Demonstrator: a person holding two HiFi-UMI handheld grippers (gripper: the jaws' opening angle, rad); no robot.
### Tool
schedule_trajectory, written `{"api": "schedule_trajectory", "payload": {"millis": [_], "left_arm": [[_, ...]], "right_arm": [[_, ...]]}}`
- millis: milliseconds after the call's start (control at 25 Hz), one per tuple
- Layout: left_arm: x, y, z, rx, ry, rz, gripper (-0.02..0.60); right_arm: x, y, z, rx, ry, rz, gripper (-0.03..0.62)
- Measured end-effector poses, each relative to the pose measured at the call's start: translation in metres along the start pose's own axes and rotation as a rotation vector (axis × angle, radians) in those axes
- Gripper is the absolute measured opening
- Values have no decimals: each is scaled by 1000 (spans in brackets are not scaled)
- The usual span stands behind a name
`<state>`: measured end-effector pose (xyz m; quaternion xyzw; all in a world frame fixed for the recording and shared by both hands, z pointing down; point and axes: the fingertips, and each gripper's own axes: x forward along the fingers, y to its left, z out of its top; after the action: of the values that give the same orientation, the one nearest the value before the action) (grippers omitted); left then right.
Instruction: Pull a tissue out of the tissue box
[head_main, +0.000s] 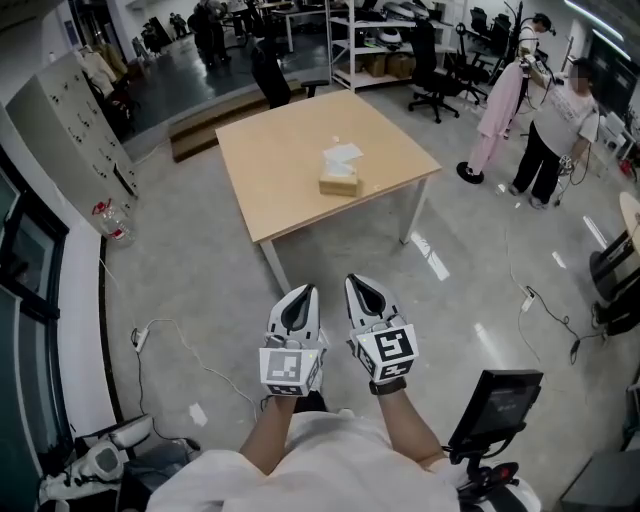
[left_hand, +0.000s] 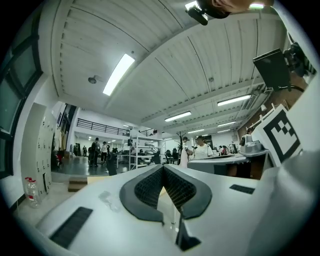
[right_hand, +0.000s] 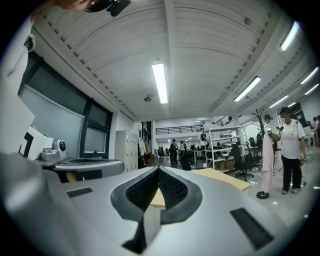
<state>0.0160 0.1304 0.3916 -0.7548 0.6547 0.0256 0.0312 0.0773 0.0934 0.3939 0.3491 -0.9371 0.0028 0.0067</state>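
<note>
Nothing of the pull looked done: both tools were far from the work. The left gripper (head_main: 306, 292) was clenched, its ribbed pads meeting at the tips in the left gripper view (left_hand: 162, 168), with nothing caught between them. The right gripper (head_main: 354, 283) was clenched too, pads pressed together at the tips in its own view (right_hand: 159, 170) and empty (the tan sliver seen low in the gap was only the table (right_hand: 227, 178) far behind). Both were held side by side close to the person's body, over bare floor (head_main: 200, 290), pointing toward the table (head_main: 260, 150) and well apart from it.

The box (head_main: 339, 184) sat near the middle of the table, a little toward the right corner, with a white tissue (head_main: 342, 155) standing out of its top, untouched. All of the task seemed left: walk up to the table, open a gripper, pinch the tissue, draw it clear
</note>
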Motion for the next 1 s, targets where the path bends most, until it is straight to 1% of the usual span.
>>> {"api": "schedule_trajectory", "payload": {"millis": [120, 240, 440, 520, 600, 680, 760, 800, 1000], "left_arm": [[16, 18, 2, -28, -14, -18, 0], [37, 34, 9, -25, -43, -38, 0], [64, 59, 12, -33, -42, -66, 0], [74, 70, 11, -51, -54, -79, 0], [82, 82, 13, -80, -82, -97, 0], [85, 96, 21, -105, -128, -101, 0], [87, 112, 28, -106, -171, -94, 0], [91, 120, 28, -99, -177, -91, 0], [109, 158, 13, -103, -133, -81, 0]], "right_arm": [[19, 2, -1, -32, 23, -2, 2], [42, -2, 4, -43, 13, -14, 2], [77, -12, 13, -46, 2, -46, 2], [92, -12, 11, -60, 7, -48, 2], [107, -12, 10, -70, 13, -48, 2], [122, -9, 7, -72, 17, -46, 2], [139, -5, 5, -76, 20, -38, 2], [147, -4, 4, -77, 23, -34, 2], [185, 6, 1, -91, 23, -28, 2]]}}
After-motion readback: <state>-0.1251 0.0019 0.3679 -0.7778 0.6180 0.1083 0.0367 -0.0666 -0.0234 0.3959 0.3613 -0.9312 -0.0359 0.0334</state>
